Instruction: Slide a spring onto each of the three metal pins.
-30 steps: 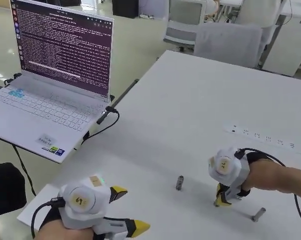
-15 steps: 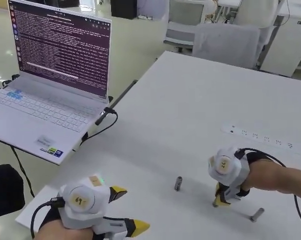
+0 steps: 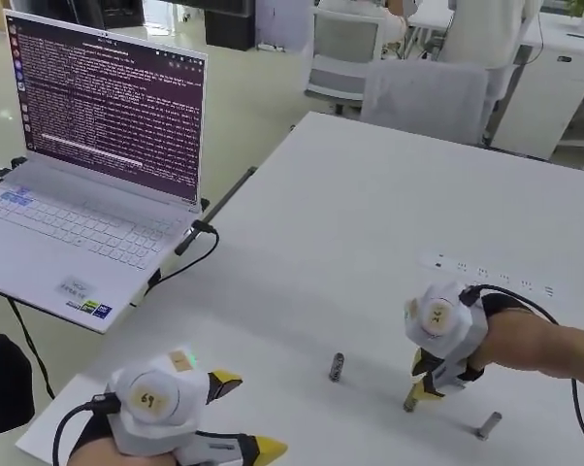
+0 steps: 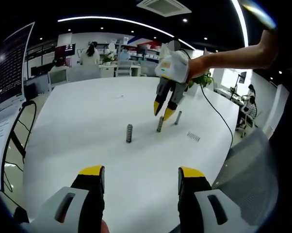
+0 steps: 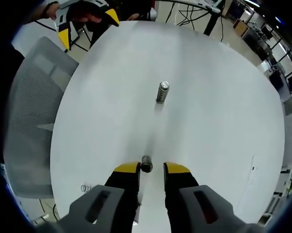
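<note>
Change noted: the right tongs (image 4: 162, 112) appear to have lifted off the second pin (image 4: 160, 124), which now shows beneath their tips with its spring seated. Their jaws are narrowly parted and grip nothing. The left tongs (image 4: 141, 171) are wide apart and empty, low over the surface (image 3: 370, 214). The first pin (image 3: 337, 366) stands sprung. The third pin (image 3: 486, 425) looks bare, with a loose spring (image 4: 193, 137) lying near it. Judgement: two of three done. Writing: the laptop (image 3: 108, 116) screen text, its stickers and the tongs' round labels are illegible.

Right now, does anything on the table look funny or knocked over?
A spring lies flat on the table near a bare pin, not slid on yet. Nothing looks broken or spilled.
</note>
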A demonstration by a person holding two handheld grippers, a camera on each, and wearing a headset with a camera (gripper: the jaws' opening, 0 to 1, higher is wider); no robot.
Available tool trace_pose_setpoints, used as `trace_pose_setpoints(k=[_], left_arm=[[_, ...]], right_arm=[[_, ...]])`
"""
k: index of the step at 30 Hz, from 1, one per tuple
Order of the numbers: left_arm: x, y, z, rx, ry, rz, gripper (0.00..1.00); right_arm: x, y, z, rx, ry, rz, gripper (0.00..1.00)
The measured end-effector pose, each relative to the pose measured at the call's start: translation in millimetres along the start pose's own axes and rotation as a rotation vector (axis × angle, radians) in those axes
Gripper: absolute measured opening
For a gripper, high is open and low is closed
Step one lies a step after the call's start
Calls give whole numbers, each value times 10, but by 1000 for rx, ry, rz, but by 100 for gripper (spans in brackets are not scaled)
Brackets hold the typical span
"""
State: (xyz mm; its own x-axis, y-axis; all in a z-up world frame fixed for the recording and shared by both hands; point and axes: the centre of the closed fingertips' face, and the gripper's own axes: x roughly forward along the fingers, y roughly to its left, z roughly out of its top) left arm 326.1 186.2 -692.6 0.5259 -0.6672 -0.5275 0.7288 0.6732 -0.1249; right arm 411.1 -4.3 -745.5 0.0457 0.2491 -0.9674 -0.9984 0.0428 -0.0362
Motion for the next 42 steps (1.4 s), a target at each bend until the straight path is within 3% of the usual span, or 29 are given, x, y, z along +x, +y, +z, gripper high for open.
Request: trace_pose_setpoints(k=[18,29,33,42], left_arm=[[8,-35,37,11,-6,-10,57],[-8,-24,62,10,-10,-6,57],[-3,-35,78,9,-11,-8,57],[3,-33,116,13,-14,-9,57]], right_arm=[[-193,74,26,79,-97,-27,23],[-354,68,6,248,-231,-70,27],[-399,71,33,324,-307,-80,28],[-407,108,-21,405,-366,-92,28]])
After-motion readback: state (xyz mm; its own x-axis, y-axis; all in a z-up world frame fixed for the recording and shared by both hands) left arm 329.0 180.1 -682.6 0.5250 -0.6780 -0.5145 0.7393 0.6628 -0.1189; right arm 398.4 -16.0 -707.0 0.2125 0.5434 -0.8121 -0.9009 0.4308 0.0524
